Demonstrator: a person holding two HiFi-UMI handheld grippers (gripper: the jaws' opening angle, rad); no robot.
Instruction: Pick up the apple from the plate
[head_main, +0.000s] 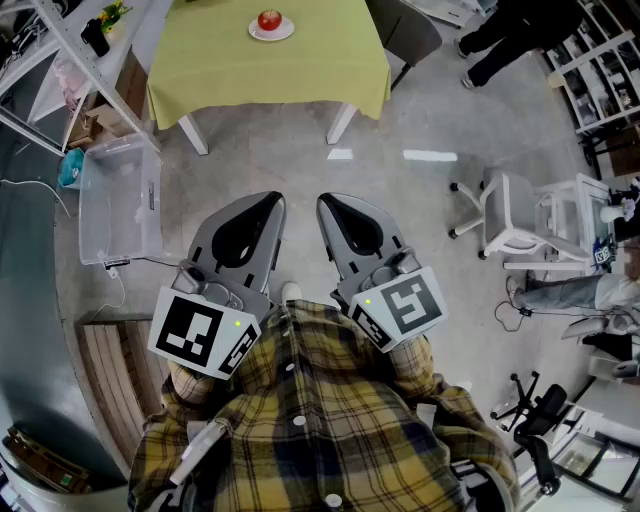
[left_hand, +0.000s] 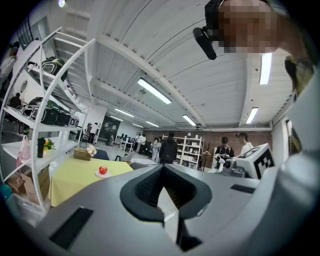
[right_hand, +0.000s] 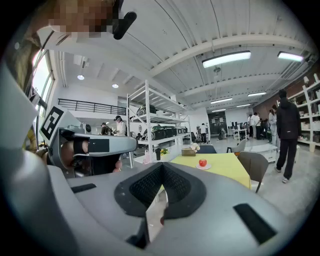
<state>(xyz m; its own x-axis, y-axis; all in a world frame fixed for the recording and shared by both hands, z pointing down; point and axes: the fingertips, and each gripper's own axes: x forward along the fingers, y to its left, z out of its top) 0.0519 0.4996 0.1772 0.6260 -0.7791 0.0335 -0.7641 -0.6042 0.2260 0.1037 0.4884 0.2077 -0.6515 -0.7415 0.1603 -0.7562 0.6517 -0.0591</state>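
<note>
A red apple (head_main: 269, 19) sits on a small white plate (head_main: 284, 31) on a table with a yellow-green cloth (head_main: 270, 70), at the far top of the head view. Both grippers hang close to the person's chest, well short of the table. My left gripper (head_main: 271, 201) and right gripper (head_main: 328, 204) point side by side toward it, jaws together and empty. In the left gripper view the apple (left_hand: 102, 170) is small and distant, left of the shut jaw tips (left_hand: 162, 168). In the right gripper view the apple (right_hand: 202, 162) lies right of the shut tips (right_hand: 161, 166).
A clear plastic bin (head_main: 118, 200) stands on the floor at left beside a white shelving rack (head_main: 60, 60). A grey chair (head_main: 405, 30) stands at the table's right; a white office chair (head_main: 500, 215) stands farther right. People stand in the background (left_hand: 169, 148). Bare concrete floor (head_main: 300, 165) lies between me and the table.
</note>
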